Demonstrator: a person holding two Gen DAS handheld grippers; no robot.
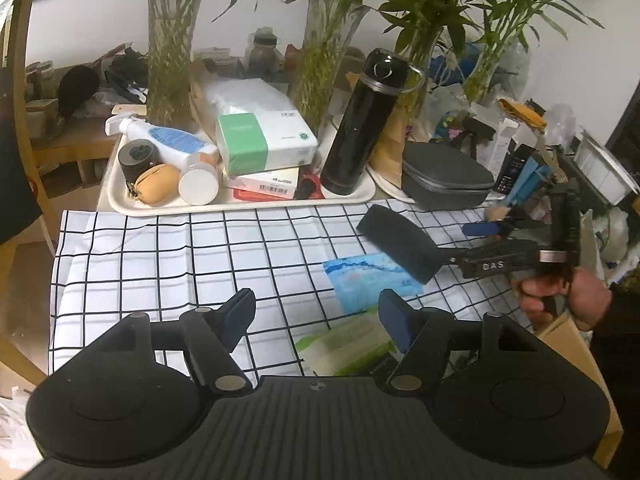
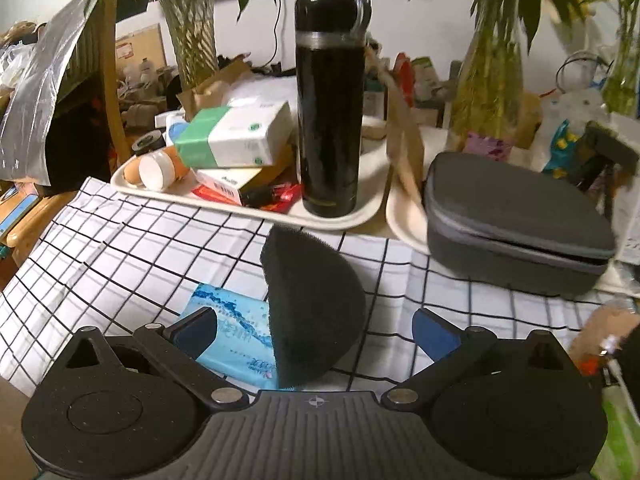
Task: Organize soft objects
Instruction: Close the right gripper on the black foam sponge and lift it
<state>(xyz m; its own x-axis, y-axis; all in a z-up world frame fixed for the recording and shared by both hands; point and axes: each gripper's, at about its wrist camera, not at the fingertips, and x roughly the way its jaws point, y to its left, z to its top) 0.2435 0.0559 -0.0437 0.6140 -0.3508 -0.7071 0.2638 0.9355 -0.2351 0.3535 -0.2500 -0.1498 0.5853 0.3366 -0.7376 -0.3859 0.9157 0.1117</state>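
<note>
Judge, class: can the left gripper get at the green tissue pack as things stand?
Probably yes. The left gripper is open and empty, and the green tissue pack lies on the cloth just ahead, beside its right finger, uncovered.

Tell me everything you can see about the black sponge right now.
The black sponge is a dark, coarse-looking foam piece, half-round with one flat edge. It sits tilted between the right gripper's open fingers, above the checked cloth and partly over the blue tissue pack. From the left wrist view it looks like a flat slab. Whether anything grips it cannot be told.
</note>
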